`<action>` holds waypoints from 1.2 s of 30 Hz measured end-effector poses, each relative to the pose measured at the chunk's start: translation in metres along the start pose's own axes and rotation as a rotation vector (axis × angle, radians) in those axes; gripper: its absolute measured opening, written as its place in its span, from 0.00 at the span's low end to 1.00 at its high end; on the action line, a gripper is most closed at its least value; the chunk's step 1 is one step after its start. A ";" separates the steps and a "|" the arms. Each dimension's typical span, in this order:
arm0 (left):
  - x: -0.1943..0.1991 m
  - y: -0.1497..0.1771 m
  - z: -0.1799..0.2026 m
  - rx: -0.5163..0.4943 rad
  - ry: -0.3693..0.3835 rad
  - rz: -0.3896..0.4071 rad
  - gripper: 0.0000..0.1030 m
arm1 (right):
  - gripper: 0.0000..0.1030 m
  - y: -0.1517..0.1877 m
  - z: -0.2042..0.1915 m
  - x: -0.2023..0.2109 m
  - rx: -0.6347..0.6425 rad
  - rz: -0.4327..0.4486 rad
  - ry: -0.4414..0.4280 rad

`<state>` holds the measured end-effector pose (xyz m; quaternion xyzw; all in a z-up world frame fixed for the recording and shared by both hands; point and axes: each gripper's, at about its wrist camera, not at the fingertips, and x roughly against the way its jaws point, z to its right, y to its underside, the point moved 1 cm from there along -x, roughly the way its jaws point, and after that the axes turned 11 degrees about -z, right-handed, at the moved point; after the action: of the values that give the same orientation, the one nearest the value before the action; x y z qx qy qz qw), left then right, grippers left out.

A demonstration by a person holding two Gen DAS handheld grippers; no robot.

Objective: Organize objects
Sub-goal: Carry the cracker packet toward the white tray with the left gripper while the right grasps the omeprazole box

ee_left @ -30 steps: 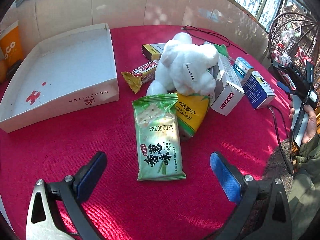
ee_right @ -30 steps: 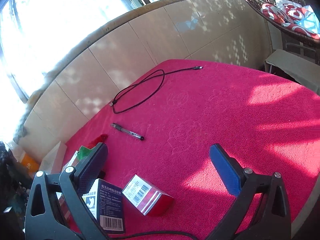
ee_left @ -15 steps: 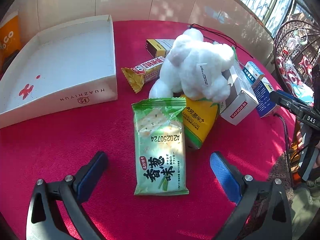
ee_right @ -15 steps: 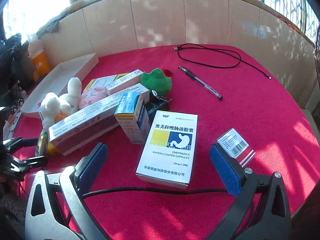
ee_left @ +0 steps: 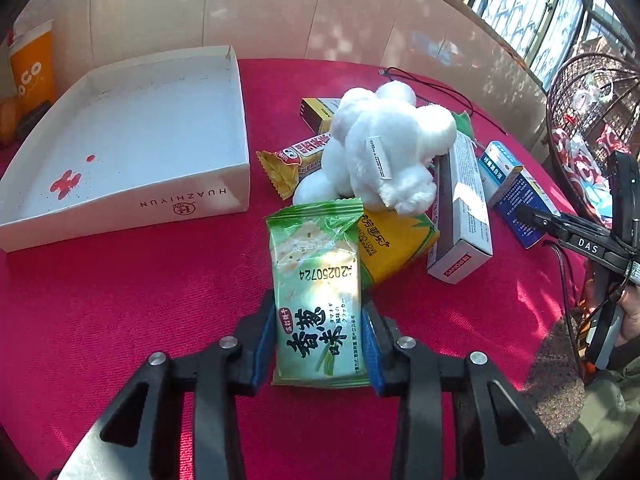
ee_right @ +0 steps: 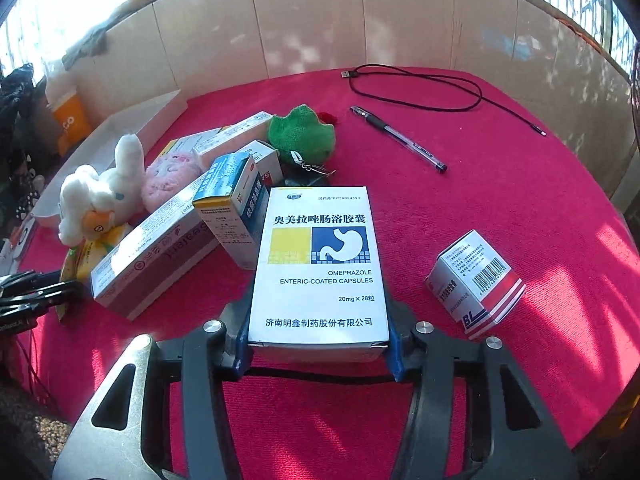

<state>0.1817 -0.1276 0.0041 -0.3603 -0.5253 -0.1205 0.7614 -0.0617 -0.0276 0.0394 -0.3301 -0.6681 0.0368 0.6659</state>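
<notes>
The left gripper [ee_left: 320, 344] jaws are closing, blue pads against both edges of the green cracker packet [ee_left: 318, 300], which lies on the red table [ee_left: 120, 300]. Only this view shows inside the white tray [ee_left: 132, 136].

The right gripper [ee_right: 318, 344] jaws are closing onto the omeprazole box [ee_right: 320, 264]. Only this view shows 1 pen [ee_right: 398, 138].

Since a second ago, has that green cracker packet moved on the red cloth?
No. The green cracker packet lies as before, its top edge overlapping the yellow packet below the white plush toy. Only the left tongs are closing around its lower end.
</notes>
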 end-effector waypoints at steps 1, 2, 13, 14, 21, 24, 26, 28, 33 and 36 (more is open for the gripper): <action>0.004 0.000 0.001 -0.003 -0.010 0.015 0.37 | 0.49 0.000 0.002 0.002 -0.008 0.009 0.001; 0.008 0.001 0.002 -0.005 -0.019 0.037 0.37 | 0.49 -0.001 0.003 0.005 -0.017 0.020 0.000; 0.051 0.005 -0.009 0.016 -0.045 0.210 0.36 | 0.49 -0.009 0.001 0.053 -0.012 0.189 -0.021; 0.055 0.007 -0.009 0.017 -0.049 0.222 0.36 | 0.49 -0.010 -0.001 0.056 -0.005 0.200 -0.024; 0.078 0.010 -0.016 0.027 -0.070 0.293 0.36 | 0.49 -0.017 -0.011 0.076 0.026 0.250 -0.055; 0.086 0.011 -0.019 0.027 -0.079 0.318 0.36 | 0.49 -0.017 -0.016 0.084 0.036 0.269 -0.073; 0.089 0.012 -0.020 0.029 -0.081 0.327 0.36 | 0.49 -0.017 -0.019 0.089 0.042 0.280 -0.082; 0.091 0.014 -0.021 0.033 -0.079 0.334 0.36 | 0.49 -0.017 -0.021 0.094 0.048 0.291 -0.095; 0.094 0.016 -0.025 0.043 -0.075 0.346 0.36 | 0.49 -0.020 -0.029 0.103 0.066 0.312 -0.125; 0.096 0.018 -0.028 0.050 -0.074 0.352 0.36 | 0.49 -0.023 -0.035 0.108 0.084 0.324 -0.138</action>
<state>0.2520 -0.1150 0.0759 -0.4318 -0.4845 0.0409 0.7597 -0.0271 -0.0063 0.1482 -0.4022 -0.6479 0.1941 0.6171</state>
